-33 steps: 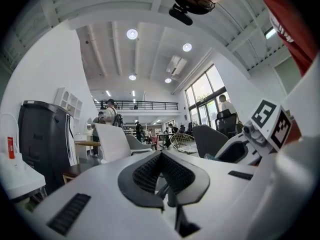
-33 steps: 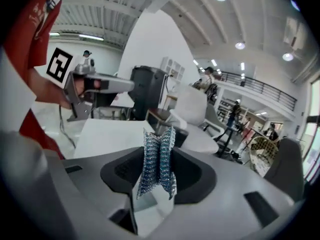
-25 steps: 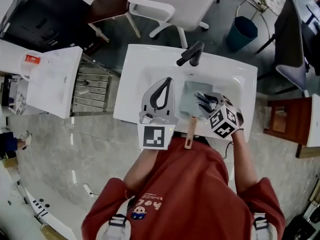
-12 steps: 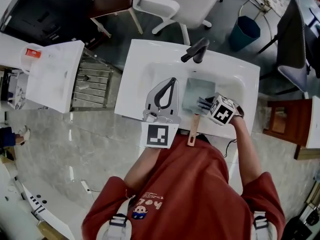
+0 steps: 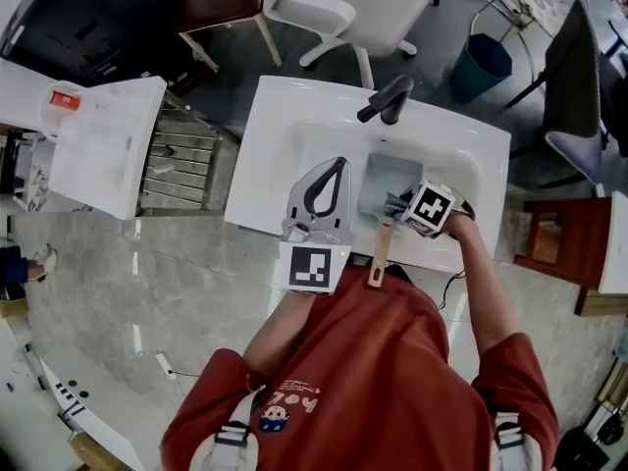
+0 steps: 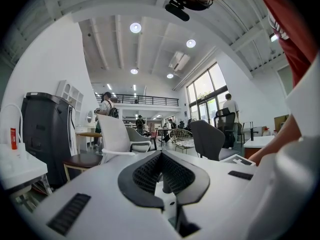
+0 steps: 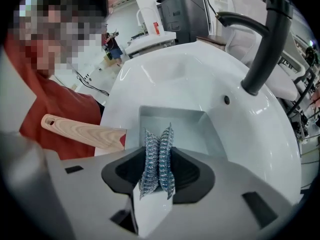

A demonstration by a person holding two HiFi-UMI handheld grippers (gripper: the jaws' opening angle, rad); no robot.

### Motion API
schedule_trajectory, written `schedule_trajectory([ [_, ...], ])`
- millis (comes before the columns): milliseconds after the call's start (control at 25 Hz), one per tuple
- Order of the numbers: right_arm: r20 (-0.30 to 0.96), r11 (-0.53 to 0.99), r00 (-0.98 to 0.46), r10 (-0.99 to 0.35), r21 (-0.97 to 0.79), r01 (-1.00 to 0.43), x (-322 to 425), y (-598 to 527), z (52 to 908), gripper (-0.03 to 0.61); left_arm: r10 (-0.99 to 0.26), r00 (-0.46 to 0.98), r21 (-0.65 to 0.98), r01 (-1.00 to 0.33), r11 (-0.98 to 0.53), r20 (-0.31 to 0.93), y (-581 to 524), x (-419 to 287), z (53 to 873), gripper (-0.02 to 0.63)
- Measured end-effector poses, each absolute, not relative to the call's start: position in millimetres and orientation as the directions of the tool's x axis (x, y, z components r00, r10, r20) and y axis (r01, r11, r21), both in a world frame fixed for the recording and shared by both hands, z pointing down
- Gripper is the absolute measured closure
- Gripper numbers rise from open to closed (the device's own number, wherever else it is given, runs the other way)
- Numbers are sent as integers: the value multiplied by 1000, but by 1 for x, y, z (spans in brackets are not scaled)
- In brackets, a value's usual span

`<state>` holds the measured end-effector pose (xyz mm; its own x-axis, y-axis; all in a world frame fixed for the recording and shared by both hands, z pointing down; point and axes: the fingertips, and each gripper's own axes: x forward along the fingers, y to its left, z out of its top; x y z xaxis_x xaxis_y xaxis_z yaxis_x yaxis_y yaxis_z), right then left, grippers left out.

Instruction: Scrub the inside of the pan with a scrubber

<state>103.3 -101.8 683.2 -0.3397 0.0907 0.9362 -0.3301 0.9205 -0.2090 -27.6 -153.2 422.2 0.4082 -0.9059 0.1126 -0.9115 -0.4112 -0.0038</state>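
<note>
A grey square pan (image 5: pixel 387 179) with a wooden handle (image 5: pixel 378 257) lies in the white sink (image 5: pixel 285 126) under the black faucet (image 5: pixel 384 99). My right gripper (image 5: pixel 401 204) is shut on a silvery-blue mesh scrubber (image 5: pixel 394 203), held at the pan's near right edge. In the right gripper view the scrubber (image 7: pixel 157 159) stands pinched between the jaws, with the pan (image 7: pixel 175 126) and its handle (image 7: pixel 82 130) just beyond. My left gripper (image 5: pixel 337 163) is shut on nothing, over the sink left of the pan. In the left gripper view that gripper (image 6: pixel 161 157) points out at the room.
A white office chair (image 5: pixel 363 8) and a teal bin (image 5: pixel 483 62) stand behind the sink. A white table (image 5: pixel 108 145) and a metal rack (image 5: pixel 182 170) are to the left. A wooden chair (image 5: pixel 559 238) stands on the right.
My right gripper, with the scrubber in it, has moved a little away from me and to the left, toward the pan. The left gripper has barely moved.
</note>
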Motion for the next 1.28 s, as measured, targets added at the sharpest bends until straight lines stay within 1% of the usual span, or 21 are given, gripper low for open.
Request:
schedule_trajectory([
  [320, 921, 890, -367, 129, -271, -366, 103, -102, 687, 425, -904, 414, -10, -908, -418, 107, -155, -26, 419, 603],
  [640, 897, 871, -384, 220, -357, -336, 103, -95, 687, 437, -897, 428, -19, -902, -432, 107, -157, -20, 419, 603],
  [760, 895, 866, -381, 233, -369, -338, 102, -95, 688, 437, -896, 429, -17, -901, -433, 114, -158, -19, 421, 603],
  [1000, 901, 874, -377, 215, -350, -339, 103, -98, 689, 434, -898, 422, -12, -904, -427, 125, -160, -20, 425, 603],
  [1280, 923, 895, -361, 133, -269, -357, 107, -113, 698, 432, -898, 415, -15, -907, -422, 145, -159, -21, 433, 603],
])
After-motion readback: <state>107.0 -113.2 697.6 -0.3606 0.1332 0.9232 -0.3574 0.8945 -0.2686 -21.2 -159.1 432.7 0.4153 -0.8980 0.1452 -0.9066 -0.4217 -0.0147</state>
